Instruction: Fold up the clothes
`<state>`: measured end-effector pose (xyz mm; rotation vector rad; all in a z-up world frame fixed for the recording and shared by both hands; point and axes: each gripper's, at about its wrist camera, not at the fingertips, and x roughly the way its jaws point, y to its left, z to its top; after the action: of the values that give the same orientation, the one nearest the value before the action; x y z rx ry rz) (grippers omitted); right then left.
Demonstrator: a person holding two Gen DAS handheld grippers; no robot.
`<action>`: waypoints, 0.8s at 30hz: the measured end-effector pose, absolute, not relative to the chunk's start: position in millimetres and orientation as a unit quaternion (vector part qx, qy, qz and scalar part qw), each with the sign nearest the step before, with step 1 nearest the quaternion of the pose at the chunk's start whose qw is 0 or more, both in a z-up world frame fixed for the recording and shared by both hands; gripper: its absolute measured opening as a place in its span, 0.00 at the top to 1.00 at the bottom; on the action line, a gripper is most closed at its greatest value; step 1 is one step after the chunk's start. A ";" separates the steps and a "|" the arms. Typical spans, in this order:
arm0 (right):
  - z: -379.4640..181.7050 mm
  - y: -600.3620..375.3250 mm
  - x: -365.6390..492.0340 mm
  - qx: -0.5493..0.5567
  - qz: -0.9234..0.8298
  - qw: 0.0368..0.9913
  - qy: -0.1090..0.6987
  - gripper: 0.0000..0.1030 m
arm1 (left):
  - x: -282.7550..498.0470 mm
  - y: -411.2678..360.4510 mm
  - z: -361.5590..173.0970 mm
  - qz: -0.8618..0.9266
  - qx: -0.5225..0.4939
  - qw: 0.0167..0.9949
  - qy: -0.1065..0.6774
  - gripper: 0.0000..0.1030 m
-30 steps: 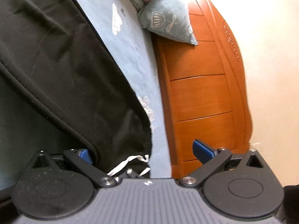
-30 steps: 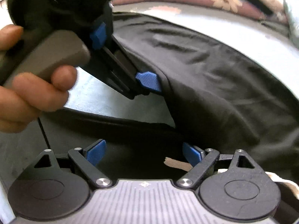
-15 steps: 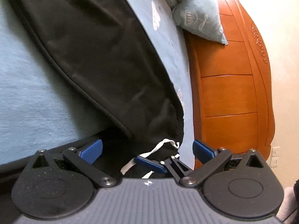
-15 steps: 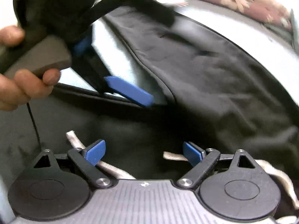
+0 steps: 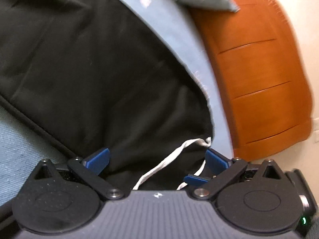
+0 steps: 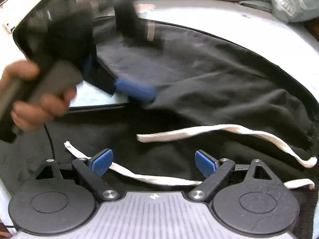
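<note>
Both grippers spread wide, gripping nothing: left gripper (image 5: pixel 157 159), right gripper (image 6: pixel 153 162). Black trousers (image 6: pixel 209 75) flat on blue bed sheet (image 5: pixel 179 29), waistband with white drawstring (image 6: pixel 199 132) at near edge.

Your bed (image 6: pixel 239 25) carries the black trousers (image 6: pixel 219 75) spread flat on its pale blue sheet, with a pillow (image 6: pixel 291 4) at the head.
</note>
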<state>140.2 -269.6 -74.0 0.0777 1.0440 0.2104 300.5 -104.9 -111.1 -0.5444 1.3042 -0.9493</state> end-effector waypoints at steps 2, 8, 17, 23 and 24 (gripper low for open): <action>-73.6 -284.0 136.3 0.043 0.084 0.861 0.500 0.10 | 299.9 -99.0 -106.4 -0.403 -0.252 0.665 0.575 0.02; -65.4 -326.6 124.6 0.075 0.046 0.867 0.490 0.12 | 270.8 -110.7 -63.8 -0.372 -0.163 0.741 0.536 0.02; -68.7 -356.0 112.8 0.091 0.030 0.858 0.505 0.40 | 176.4 -153.7 -46.6 -0.329 0.089 0.817 0.466 0.01; -71.7 -343.3 107.1 0.073 0.059 0.842 0.531 0.40 | 136.3 -141.1 -56.4 -0.288 0.135 0.800 0.509 0.01; -70.9 -338.5 107.8 0.070 0.068 0.841 0.533 0.40 | 129.4 -136.4 -57.1 -0.281 0.134 0.798 0.516 0.01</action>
<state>107.8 -338.5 -70.9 0.1477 1.1258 0.1427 129.4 -136.4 -57.1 0.2867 1.1078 -0.6032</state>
